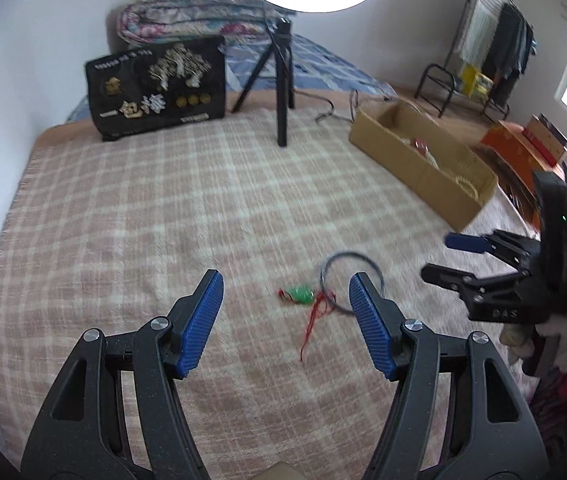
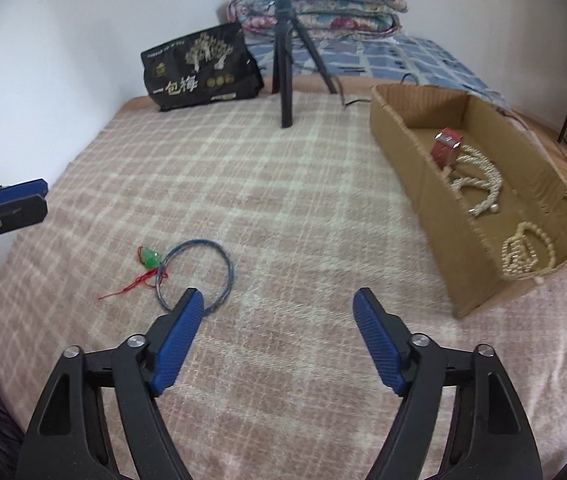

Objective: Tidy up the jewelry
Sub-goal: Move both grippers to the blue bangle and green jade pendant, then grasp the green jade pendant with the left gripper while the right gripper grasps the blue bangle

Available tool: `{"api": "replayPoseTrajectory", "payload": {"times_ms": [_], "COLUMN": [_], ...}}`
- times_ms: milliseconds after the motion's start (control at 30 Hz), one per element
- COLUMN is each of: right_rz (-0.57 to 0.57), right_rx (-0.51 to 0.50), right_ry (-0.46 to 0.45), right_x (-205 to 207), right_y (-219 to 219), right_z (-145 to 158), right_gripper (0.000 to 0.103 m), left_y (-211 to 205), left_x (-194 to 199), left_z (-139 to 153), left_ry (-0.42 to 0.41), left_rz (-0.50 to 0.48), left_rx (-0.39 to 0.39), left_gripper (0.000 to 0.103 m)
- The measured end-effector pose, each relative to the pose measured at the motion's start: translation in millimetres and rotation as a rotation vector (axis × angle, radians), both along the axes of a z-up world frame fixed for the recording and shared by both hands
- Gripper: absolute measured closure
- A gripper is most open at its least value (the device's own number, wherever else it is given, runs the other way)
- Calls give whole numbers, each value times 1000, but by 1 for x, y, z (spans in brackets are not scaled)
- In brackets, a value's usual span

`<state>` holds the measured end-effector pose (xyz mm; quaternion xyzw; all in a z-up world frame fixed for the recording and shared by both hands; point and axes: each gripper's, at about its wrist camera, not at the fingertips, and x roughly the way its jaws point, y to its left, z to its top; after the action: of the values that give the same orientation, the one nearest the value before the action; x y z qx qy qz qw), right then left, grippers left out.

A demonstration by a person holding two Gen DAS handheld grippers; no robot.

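Observation:
A thin blue-grey ring bangle [image 1: 338,280] lies on the plaid blanket, with a green pendant [image 1: 300,295] on a red cord beside it. My left gripper [image 1: 285,282] is open and empty, hovering just short of them. The bangle [image 2: 197,270] and pendant [image 2: 150,258] also show in the right wrist view. My right gripper [image 2: 279,300] is open and empty, to the right of the bangle. A cardboard box [image 2: 411,152] at the right holds pearl necklaces [image 2: 479,180], a bead bracelet [image 2: 523,250] and a small red box [image 2: 447,146].
A black tripod [image 2: 285,68] stands at the back middle under a ring light. A black printed bag [image 2: 199,70] leans at the back left. Folded quilts [image 2: 323,4] lie behind. Orange boxes [image 1: 523,148] sit beyond the cardboard box [image 1: 415,160].

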<state>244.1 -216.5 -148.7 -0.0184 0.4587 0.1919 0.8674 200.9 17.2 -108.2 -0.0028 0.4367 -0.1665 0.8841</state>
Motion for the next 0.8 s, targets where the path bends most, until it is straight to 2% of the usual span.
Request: {"api": "replayPoseTrajectory", "payload": {"times_ms": [100, 167, 300, 433, 533, 733, 767, 800], "right_rz": [13, 33, 41, 44, 48, 50, 49, 48], "right_rx": [1, -7, -69, -99, -119, -115, -111, -110], "right_ry": [23, 28, 7, 1, -12, -12, -11, -10], "right_x": [4, 6, 11, 16, 18, 21, 21, 21], "right_y": [8, 16, 28, 33, 35, 34, 33, 33], "right_z": [-11, -15, -24, -29, -30, -30, -30, -30], "right_gripper": [35, 43, 45, 56, 56, 56, 56, 56], "left_y": [-4, -5, -7, -8, -12, -15, -15, -16], "left_x": [3, 6, 18, 31, 40, 65, 68, 72], "left_z": [-17, -25, -40, -53, -58, -72, -75, -79], "left_ry": [35, 50, 84, 116, 128, 192, 205, 216], "left_rz": [-30, -43, -64, -69, -80, -77, -73, -73], "left_rx": [-6, -16, -19, -48, -64, -155, -159, -161], "left_gripper": [35, 36, 48, 55, 55, 55, 57, 65]}}
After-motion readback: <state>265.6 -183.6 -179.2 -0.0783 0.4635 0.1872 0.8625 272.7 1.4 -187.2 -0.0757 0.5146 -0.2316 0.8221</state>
